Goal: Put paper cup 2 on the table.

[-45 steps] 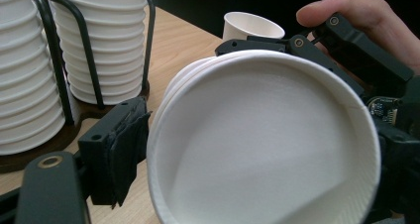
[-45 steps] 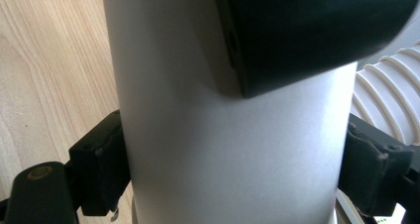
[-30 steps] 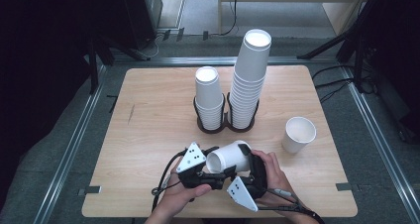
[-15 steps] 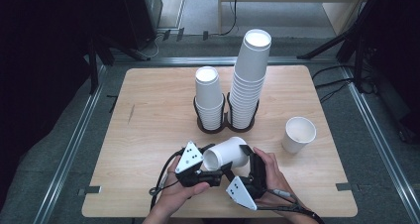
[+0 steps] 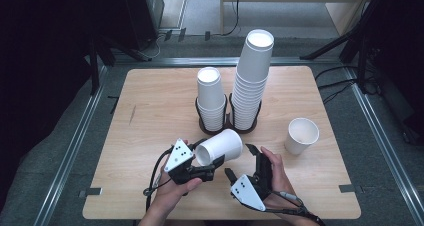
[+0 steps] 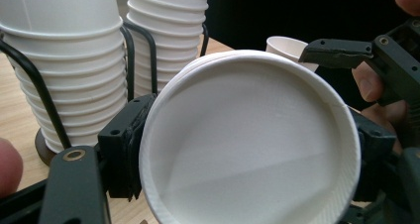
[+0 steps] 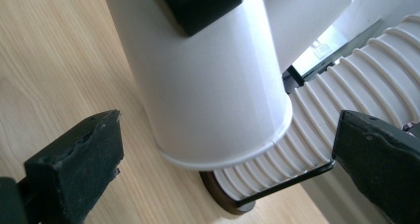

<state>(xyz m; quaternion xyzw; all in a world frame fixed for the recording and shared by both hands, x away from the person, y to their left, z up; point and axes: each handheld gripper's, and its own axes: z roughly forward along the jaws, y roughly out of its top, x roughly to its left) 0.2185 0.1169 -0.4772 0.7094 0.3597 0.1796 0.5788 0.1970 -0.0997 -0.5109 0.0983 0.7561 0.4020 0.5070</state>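
We hold the paper cup (image 5: 218,146) on its side near the front edge of the table (image 5: 150,106), with our left gripper (image 5: 202,172) squeezed tight on its rim, maybe so the other hand can pull nested cups apart. Our right gripper (image 5: 240,162) has just let go, and its fingers (image 7: 74,159) now stand wide apart with the cup between them but not touching. We see no words or labels on the cups.

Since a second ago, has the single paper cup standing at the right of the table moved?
No. The single cup stands in the same spot on the table, right of the wire rack, as before.
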